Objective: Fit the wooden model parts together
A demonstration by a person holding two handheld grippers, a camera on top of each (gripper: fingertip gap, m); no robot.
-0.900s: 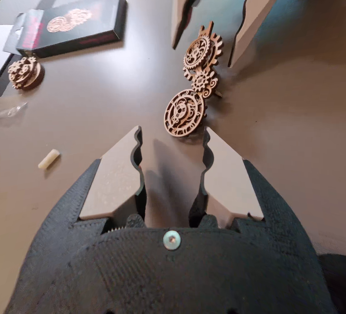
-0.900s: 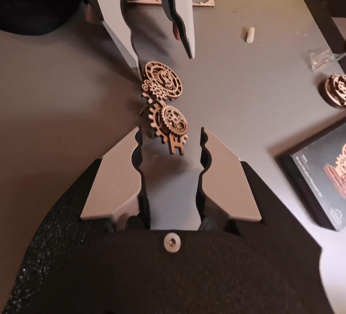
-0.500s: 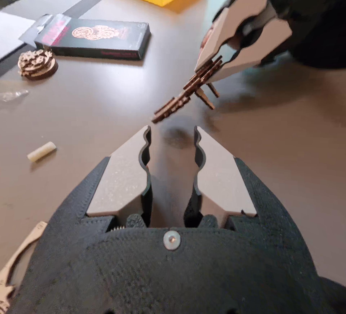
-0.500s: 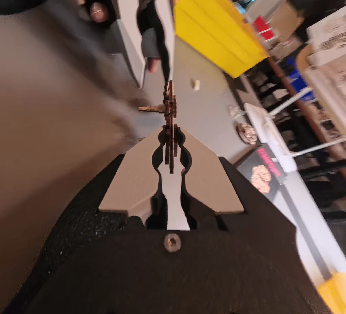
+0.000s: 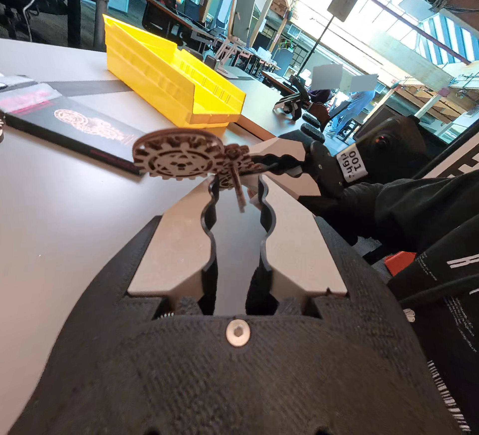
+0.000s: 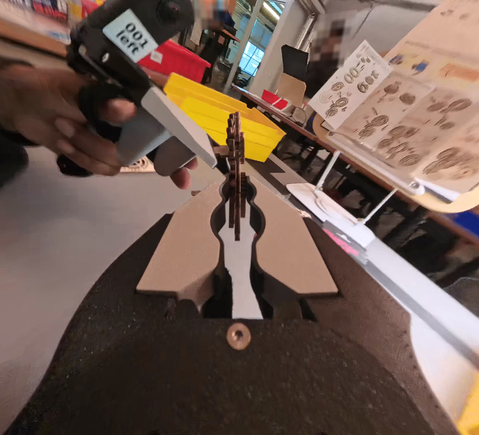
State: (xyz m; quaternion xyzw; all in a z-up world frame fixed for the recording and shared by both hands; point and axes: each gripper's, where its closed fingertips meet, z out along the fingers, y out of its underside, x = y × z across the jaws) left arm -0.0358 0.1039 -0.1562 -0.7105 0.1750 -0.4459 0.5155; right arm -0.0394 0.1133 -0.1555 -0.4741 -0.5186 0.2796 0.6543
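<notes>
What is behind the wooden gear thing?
Behind the wooden gear model sit a black box and a yellow bin. The box's near corner is hidden.

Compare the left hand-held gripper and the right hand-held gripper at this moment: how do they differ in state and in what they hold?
The right hand-held gripper is shut on the wooden gear model; the left hand-held gripper is open and holds nothing. The right one carries the model above the table, edge-on in its own view; the left one has only the model's hanging peg between its fingertips, not gripped. Both have beige fingers with wavy black inner pads.
</notes>
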